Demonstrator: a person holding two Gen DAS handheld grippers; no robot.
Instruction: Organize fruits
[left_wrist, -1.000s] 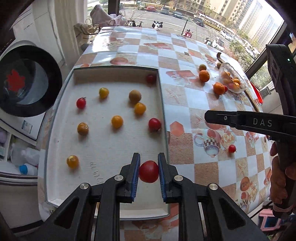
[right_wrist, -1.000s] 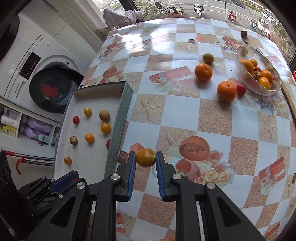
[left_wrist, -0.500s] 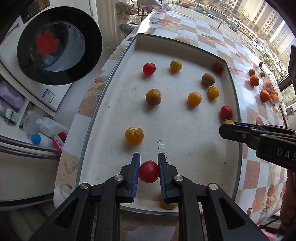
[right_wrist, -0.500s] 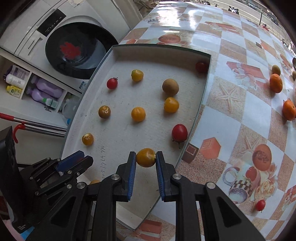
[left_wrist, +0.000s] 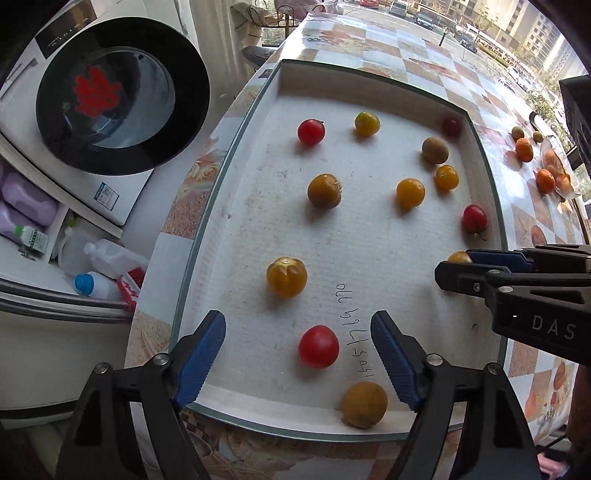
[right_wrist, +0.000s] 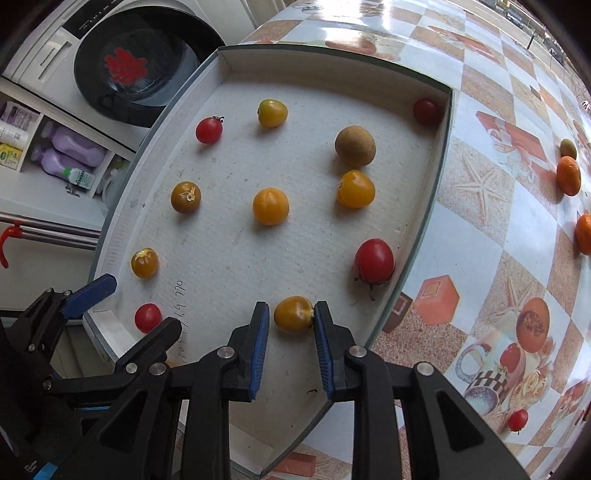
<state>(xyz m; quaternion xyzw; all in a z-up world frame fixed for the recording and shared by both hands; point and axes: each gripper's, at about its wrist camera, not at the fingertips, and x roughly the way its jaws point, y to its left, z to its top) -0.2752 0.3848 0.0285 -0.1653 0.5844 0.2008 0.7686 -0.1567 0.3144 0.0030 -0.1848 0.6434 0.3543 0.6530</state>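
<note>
Shallow white tray (left_wrist: 258, 122) sits on the tiled-pattern tablecloth (right_wrist: 480, 229), with small tomatoes and other fruit scattered over its floor. Left gripper (left_wrist: 297, 356) hangs over the tray's near end, jaws spread wide apart; a red tomato (left_wrist: 318, 346) lies on the tray floor between the two blue pads (left_wrist: 201, 354), touching neither. A brown round fruit (left_wrist: 364, 404) rests against the tray's near wall, just right of that red tomato, and a ribbed yellow tomato (left_wrist: 287, 277) lies further in, beside the handwriting on the tray floor. Right gripper (right_wrist: 289, 319) is low over the tray's near right part; a yellow tomato (right_wrist: 293, 314) sits between its jaws, the right pad touching the fruit, a thin gap showing on the left pad side, so jaws slightly parted rather than clamped; whether the tomato rests on the tray floor I cannot tell. Just beyond it, a larger red tomato (right_wrist: 374, 260) lies close to the tray's right wall. A dark red tomato (right_wrist: 426, 110) sits in the tray's far right corner. Off the tray, out on the tablecloth to its right, are oranges (right_wrist: 569, 175) and one small red tomato (right_wrist: 518, 420). A washing machine (left_wrist: 110, 110) stands beyond the tray's left side
</note>
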